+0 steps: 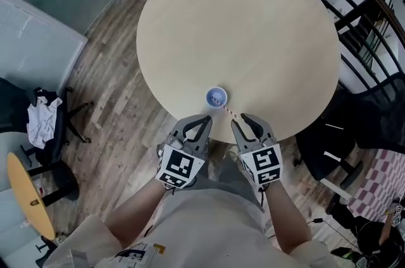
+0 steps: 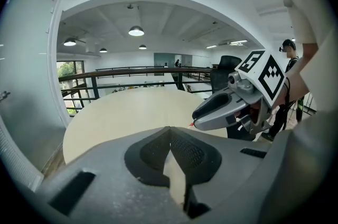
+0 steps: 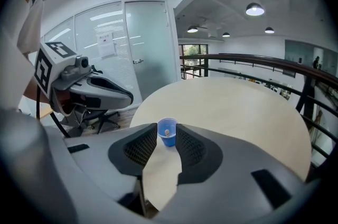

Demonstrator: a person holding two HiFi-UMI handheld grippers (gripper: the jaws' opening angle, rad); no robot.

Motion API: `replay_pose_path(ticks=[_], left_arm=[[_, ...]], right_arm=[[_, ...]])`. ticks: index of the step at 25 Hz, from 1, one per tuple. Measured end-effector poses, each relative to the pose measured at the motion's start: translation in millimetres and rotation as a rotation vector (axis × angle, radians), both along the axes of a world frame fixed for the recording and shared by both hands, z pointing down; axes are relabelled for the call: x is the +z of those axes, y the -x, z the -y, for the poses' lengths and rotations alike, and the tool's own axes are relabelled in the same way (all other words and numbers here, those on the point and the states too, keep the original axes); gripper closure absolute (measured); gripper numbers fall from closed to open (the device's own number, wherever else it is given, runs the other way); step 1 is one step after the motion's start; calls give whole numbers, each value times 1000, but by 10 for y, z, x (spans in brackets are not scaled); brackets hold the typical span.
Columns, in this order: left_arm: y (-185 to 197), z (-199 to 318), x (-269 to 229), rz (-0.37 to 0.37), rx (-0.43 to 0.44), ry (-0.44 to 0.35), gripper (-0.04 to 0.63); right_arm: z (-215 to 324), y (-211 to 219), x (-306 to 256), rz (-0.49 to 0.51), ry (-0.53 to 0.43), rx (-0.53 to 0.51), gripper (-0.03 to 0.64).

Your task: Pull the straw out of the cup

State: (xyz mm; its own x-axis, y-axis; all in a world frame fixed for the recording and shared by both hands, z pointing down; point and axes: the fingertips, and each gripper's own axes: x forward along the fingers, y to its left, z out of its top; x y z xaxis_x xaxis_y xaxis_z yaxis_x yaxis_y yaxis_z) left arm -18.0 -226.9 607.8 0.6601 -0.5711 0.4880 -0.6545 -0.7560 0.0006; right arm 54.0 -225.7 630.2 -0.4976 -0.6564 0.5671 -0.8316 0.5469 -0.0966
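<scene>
Straw (image 1: 226,109), red-and-white striped, stands in blue cup (image 1: 216,97): lower end inside, upper end leaning out over the rim, toward the person and to the right. Cup is upright, close to the near edge of round beige table (image 1: 253,26). Anything else in the cup is not readable from above. Right gripper view shows only a small pale bit at the cup's mouth, too small to name.

Left to right in head view:
- Far left, crumpled white cloth (image 1: 42,120) lies on a dark chair (image 1: 14,102) on wood floor (image 1: 120,102). A small yellow round table (image 1: 26,194) is below it.
- Left gripper (image 1: 199,123) is just off the big table's edge, below and slightly left of the cup, near but apart. In its own view the jaw tips meet, with only a thin wedge of gap behind them, and nothing is gripped.
- Next come the cup and the straw slanting down-right from it.
- Right gripper (image 1: 242,122) is just right of the straw's free end, close beside it; contact can't be made out. In its own view the jaws are spread wide and empty. The cup is framed in the gap between the tips but sits farther out on the table, pads not on it.
- Black chair (image 1: 326,146) is at right, with dark railing (image 1: 364,4) beyond the table.
</scene>
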Motion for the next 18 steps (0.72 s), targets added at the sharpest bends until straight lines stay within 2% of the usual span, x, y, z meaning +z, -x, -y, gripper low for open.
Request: replay_pose_path(ticks=[4, 9, 12, 18], left_arm=[[-12, -64, 112, 6, 16, 38, 581], [-37, -86, 158, 0, 22, 60, 581], [-7, -104, 166, -4, 14, 71, 581], [-18, -69, -11, -22, 15, 32, 581]], right_arm=[[32, 33, 79, -21, -3, 16, 508], [49, 22, 98, -35, -11, 33, 575], [41, 35, 86, -38, -9, 33, 580], [49, 13, -68, 3, -28, 55, 581]])
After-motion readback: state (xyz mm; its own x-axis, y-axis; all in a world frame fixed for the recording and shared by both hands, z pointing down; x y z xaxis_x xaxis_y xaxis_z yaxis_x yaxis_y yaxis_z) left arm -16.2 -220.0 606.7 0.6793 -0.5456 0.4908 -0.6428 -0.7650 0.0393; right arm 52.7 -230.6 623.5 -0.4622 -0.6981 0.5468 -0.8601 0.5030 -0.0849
